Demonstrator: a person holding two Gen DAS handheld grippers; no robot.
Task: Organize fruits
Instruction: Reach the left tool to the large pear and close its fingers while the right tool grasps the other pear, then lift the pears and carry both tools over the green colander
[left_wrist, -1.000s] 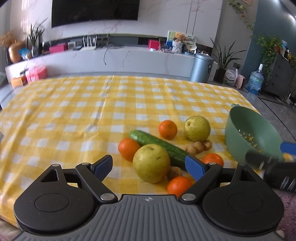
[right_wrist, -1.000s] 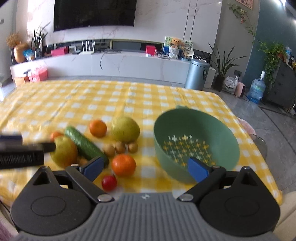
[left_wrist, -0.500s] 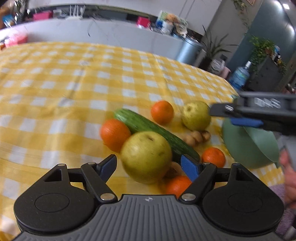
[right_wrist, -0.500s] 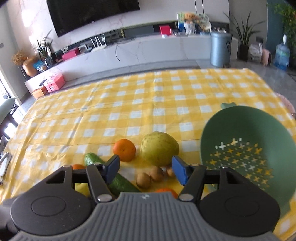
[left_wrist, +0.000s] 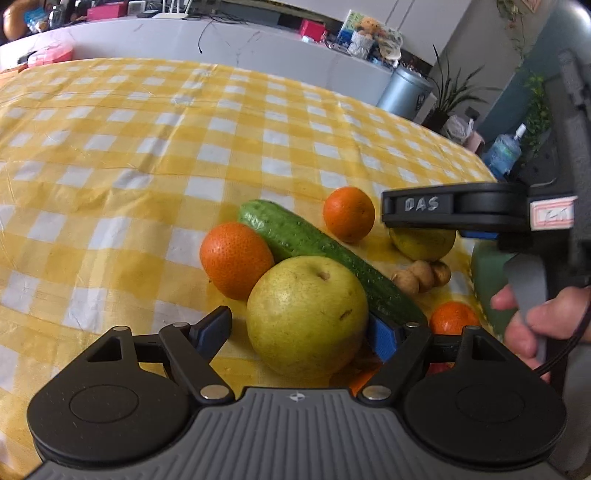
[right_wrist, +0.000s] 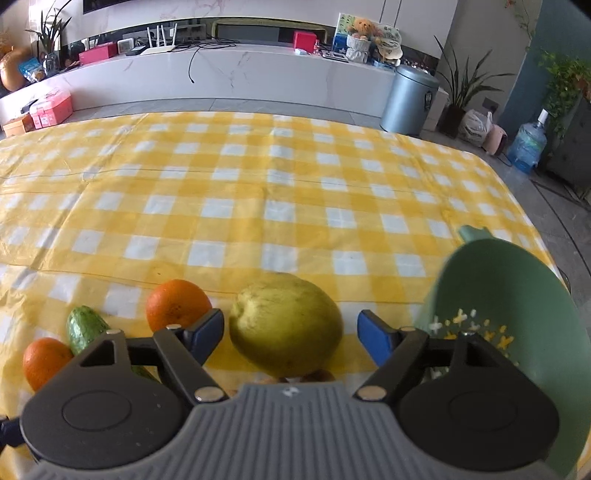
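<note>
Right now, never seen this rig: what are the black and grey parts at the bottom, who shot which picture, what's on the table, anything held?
No robot: a person carries a handheld two-finger gripper in each hand, each with a fisheye camera looking along its fingers.

Left camera: the left gripper straddles the near pear; its right pad looks against the fruit, the left one stands clear. The right gripper also shows here, with the hand holding it.

Right camera: the right gripper, jaws opening, flanks the far pear without touching.

On the checked tablecloth: oranges, a cucumber, small brown fruits, a green colander. Nothing is held.
</note>
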